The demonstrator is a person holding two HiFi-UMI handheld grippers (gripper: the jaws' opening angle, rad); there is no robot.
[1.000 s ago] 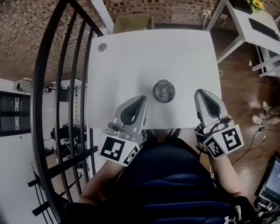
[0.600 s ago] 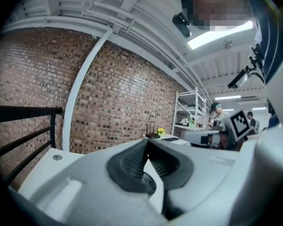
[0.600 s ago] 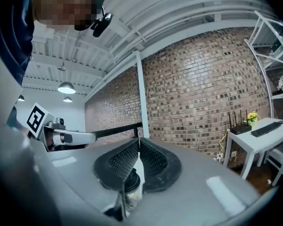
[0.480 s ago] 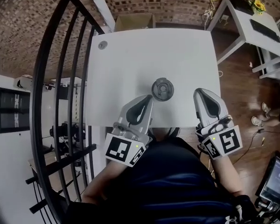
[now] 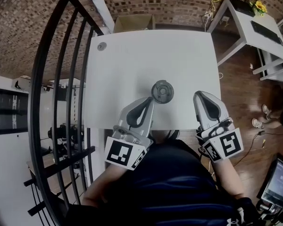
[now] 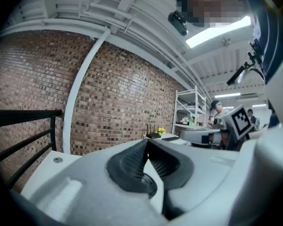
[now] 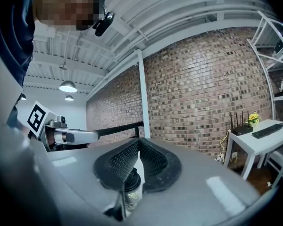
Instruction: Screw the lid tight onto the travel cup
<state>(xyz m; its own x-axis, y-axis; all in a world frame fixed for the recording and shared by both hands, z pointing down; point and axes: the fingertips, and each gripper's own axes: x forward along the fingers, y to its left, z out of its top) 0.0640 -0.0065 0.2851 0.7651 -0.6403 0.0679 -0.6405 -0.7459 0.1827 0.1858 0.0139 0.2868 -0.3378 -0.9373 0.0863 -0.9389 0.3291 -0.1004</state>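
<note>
Travel cup (image 5: 162,92) on table (image 5: 132,60)

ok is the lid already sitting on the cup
Yes, the right gripper view shows the dark lid seated on top of the travel cup, which stands on the table.

Round dark-grey lid (image 5: 162,91) of the travel cup (image 7: 132,195): moulded plastic, faint sheen. White rectangular bench (image 5: 132,60): smooth, matt. Left tool (image 5: 147,101) and right tool (image 5: 201,96): smooth light-grey plastic shells, satin; black ribbed pads (image 6: 132,166), matt, rubber-like. Red-brown brick wall (image 5: 146,1): rough. Black railing (image 5: 61,79): painted metal. Brown floor (image 5: 240,84): glossy wood.
</note>
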